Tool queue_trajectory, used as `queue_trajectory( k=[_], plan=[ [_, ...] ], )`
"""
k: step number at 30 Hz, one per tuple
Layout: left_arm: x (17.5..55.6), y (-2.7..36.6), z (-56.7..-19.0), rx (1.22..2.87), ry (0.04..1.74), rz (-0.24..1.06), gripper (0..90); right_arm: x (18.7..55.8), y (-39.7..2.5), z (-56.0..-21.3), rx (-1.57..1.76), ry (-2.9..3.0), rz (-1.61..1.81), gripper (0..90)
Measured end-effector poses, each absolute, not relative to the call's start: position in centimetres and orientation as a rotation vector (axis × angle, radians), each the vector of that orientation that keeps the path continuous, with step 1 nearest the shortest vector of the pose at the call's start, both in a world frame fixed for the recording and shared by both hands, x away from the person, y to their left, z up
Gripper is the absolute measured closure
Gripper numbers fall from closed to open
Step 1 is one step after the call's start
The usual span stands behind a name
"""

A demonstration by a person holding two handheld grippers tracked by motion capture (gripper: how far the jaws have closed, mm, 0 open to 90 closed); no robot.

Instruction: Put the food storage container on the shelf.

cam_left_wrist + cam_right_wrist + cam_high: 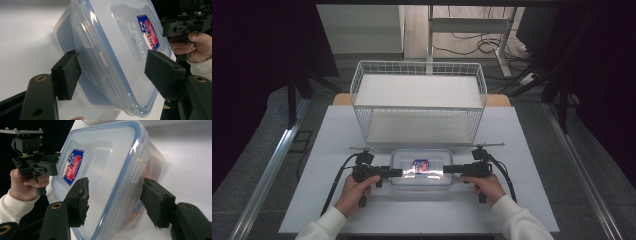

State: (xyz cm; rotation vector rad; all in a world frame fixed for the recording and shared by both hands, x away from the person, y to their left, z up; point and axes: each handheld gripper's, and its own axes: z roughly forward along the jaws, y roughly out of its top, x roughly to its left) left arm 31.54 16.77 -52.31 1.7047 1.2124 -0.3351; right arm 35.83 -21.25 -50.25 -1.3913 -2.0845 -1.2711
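A clear rectangular plastic container [422, 169] with a blue-sealed snap lid and a red-and-blue label lies on the white tabletop [327, 150], just in front of a white wire basket [419, 100]. The left gripper [398, 173] reaches in at its left end and the right gripper [447, 169] at its right end. In each gripper view the black jaws stand apart, straddling the container's lidded edge, one pad over the lid, the other beside the wall.
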Motion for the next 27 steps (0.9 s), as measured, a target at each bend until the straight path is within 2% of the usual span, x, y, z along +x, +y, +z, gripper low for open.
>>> queue_trajectory(
  k=[7, 27],
  plan=[
    [30.6, 17.1, -51.9, 1.700, 1.200, -0.307, 36.9, 35.1, -21.2, -49.7, -1.391, -2.105, -1.295, 44.3],
    [29.7, 17.5, -51.0, 1.712, 1.163, -0.258, 45.6, 34.0, -21.1, -48.7, -1.391, -2.148, -1.326, 48.5]
  ],
)
